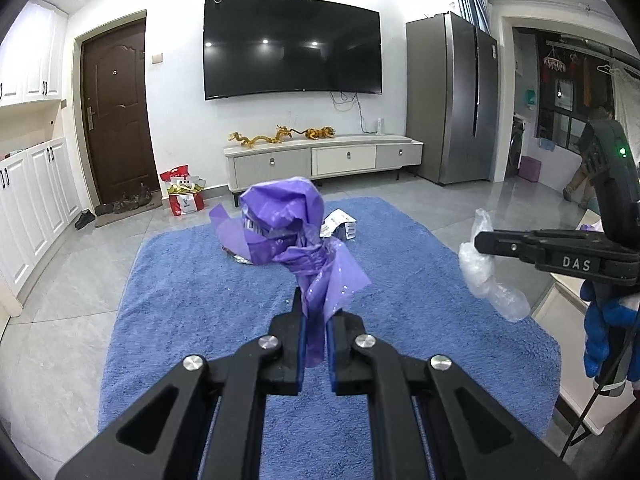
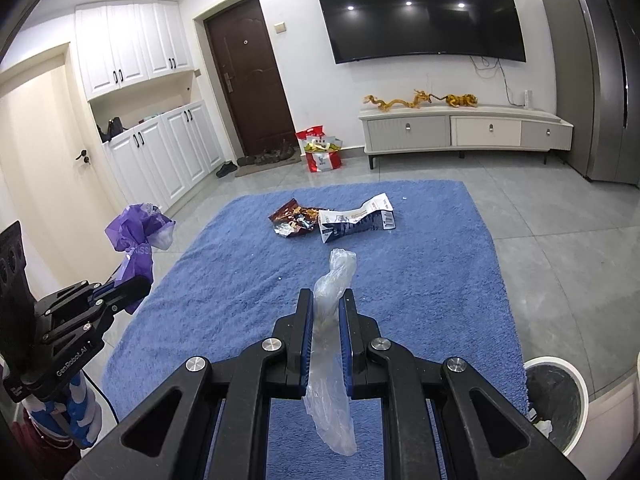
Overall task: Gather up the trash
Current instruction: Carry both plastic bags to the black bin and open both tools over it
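Note:
My left gripper (image 1: 315, 322) is shut on a crumpled purple plastic wrapper (image 1: 288, 224), held up above the blue rug (image 1: 200, 320). My right gripper (image 2: 326, 308) is shut on a strip of clear plastic film (image 2: 334, 280) that hangs down between its pads. In the left wrist view the right gripper (image 1: 480, 242) shows at the right with the clear film (image 1: 494, 280). In the right wrist view the left gripper (image 2: 132, 284) shows at the left with the purple wrapper (image 2: 138, 228). On the rug lie a torn brown snack bag (image 2: 294, 222) and a flattened white and dark carton (image 2: 358, 222).
A white waste bin (image 2: 558, 400) with a dark liner stands at the rug's near right corner. Red and white takeaway bags (image 2: 322, 152) and shoes (image 2: 268, 158) sit by the brown door. A low TV cabinet (image 2: 464, 128), a fridge (image 2: 592, 80) and white cupboards (image 2: 160, 140) line the walls.

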A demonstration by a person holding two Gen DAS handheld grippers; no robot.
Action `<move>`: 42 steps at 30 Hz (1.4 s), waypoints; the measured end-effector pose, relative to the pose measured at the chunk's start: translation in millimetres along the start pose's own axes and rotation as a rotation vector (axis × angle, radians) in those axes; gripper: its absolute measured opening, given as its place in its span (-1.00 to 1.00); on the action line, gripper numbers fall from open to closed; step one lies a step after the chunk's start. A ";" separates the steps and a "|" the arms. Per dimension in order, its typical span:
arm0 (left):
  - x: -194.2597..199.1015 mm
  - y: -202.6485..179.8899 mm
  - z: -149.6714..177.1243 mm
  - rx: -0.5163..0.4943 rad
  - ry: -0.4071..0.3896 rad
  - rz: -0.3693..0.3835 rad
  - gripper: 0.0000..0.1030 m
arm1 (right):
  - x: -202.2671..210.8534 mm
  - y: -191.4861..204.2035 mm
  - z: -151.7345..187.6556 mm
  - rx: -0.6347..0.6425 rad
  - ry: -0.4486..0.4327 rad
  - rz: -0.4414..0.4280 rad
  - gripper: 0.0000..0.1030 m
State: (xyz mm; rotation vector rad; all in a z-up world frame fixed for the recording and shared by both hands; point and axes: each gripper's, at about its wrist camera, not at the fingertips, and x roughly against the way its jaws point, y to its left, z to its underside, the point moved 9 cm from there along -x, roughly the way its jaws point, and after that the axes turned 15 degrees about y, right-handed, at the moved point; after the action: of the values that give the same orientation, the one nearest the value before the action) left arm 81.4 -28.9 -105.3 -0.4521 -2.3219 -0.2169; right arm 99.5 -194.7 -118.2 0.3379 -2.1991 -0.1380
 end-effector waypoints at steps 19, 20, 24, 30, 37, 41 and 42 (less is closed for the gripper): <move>-46.9 -92.1 -28.8 -0.176 0.125 0.002 -0.85 | 30.8 -103.5 39.0 -0.186 -0.071 0.007 -0.76; -51.6 -103.8 -32.1 -0.195 0.136 0.016 -0.85 | 34.4 -113.9 42.9 -0.201 -0.077 0.017 -0.76; -72.9 -154.7 -44.6 -0.275 0.182 0.085 -0.85 | 46.4 -161.1 61.3 -0.267 -0.095 0.067 -0.76; -115.2 -249.7 -53.6 -0.406 0.292 0.210 -0.85 | 50.3 -239.7 95.2 -0.400 -0.096 0.138 -0.76; -167.0 -339.2 -43.8 -0.489 0.424 0.307 -0.85 | 29.6 -316.0 128.1 -0.539 -0.059 0.187 -0.76; -195.8 -372.6 -37.3 -0.517 0.478 0.307 -0.84 | 14.7 -344.0 139.6 -0.585 -0.035 0.206 -0.76; -202.5 -378.6 -36.3 -0.519 0.489 0.305 -0.84 | 10.3 -349.3 141.7 -0.593 -0.029 0.209 -0.75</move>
State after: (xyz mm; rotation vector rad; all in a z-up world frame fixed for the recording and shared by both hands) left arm 93.1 -440.8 -231.1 -0.8890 -1.6767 -0.7023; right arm 48.0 -535.0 -272.4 -0.2240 -2.0906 -0.6617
